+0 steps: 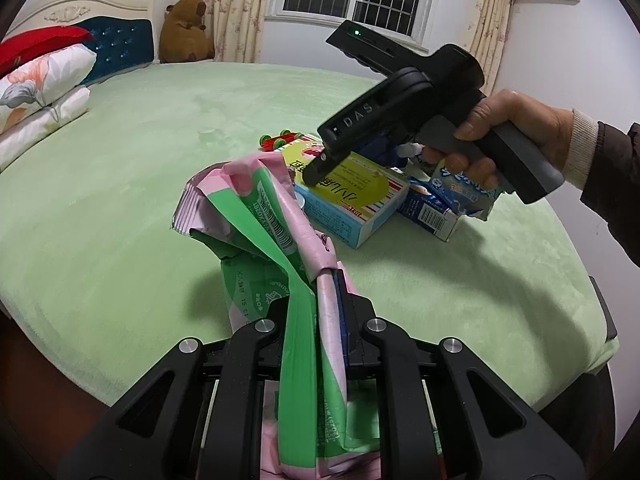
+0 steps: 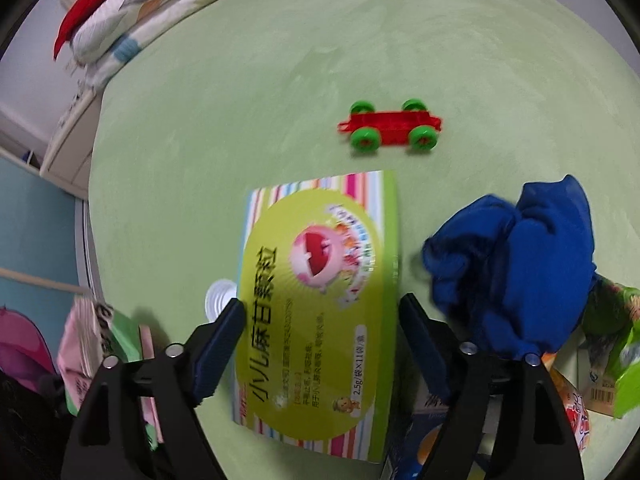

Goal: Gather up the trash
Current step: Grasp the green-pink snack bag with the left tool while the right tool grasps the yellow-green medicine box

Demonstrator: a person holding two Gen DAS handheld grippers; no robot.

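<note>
My left gripper (image 1: 326,280) is shut on a crumpled pink and green plastic wrapper (image 1: 260,208) and holds it above the green bedspread. The wrapper also shows at the left edge of the right wrist view (image 2: 92,344). My right gripper (image 2: 322,312) is open, its jaws on either side of a yellow-green striped medicine box (image 2: 320,292) that lies flat on the bed. In the left wrist view the right gripper (image 1: 316,168) points down onto that box (image 1: 352,196). A blue and white carton (image 1: 436,212) lies to the right of the box.
A red toy car with green wheels (image 2: 390,126) sits beyond the box. A crumpled blue cloth (image 2: 516,264) lies right of the box, with more packets (image 2: 608,344) behind it. A white cap (image 2: 220,296) lies left of the box. Pillows (image 1: 40,80) and a plush toy (image 1: 186,30) are at the headboard.
</note>
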